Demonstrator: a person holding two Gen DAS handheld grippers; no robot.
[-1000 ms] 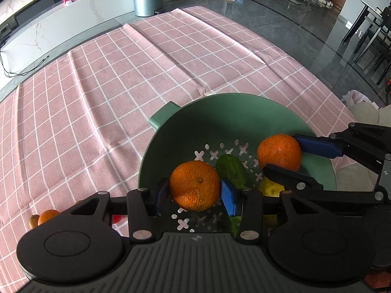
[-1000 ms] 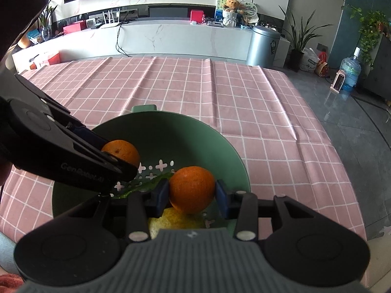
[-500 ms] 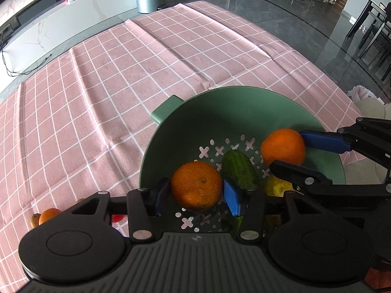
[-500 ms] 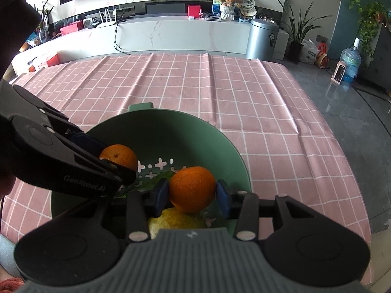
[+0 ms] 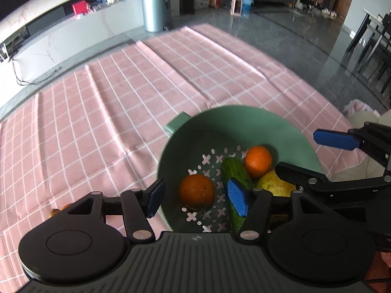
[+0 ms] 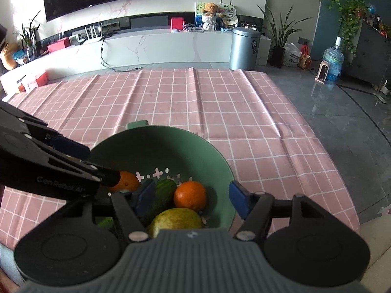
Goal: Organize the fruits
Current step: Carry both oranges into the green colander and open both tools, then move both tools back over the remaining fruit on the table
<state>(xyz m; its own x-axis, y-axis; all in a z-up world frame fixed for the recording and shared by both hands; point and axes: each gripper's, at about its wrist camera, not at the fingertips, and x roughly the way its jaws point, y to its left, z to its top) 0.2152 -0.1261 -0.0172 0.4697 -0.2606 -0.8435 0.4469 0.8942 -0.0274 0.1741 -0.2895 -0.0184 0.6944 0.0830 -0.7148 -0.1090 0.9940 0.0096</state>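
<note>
Green colander [image 5: 234, 122] on pink checked tablecloth [image 5: 122, 102] holds two oranges [image 5: 196, 191], cucumber [image 5: 235, 171], and pear [image 6: 176, 219]. Left gripper [image 5: 195, 199] and right gripper [image 6: 193, 201] above, jaws opening, empty. Living room behind.

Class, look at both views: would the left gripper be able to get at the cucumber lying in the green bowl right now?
Probably yes. The left gripper hangs over the bowl, its jaws opening and empty, and the cucumber lies uncovered beside its right finger; only an orange sits close by.
</note>
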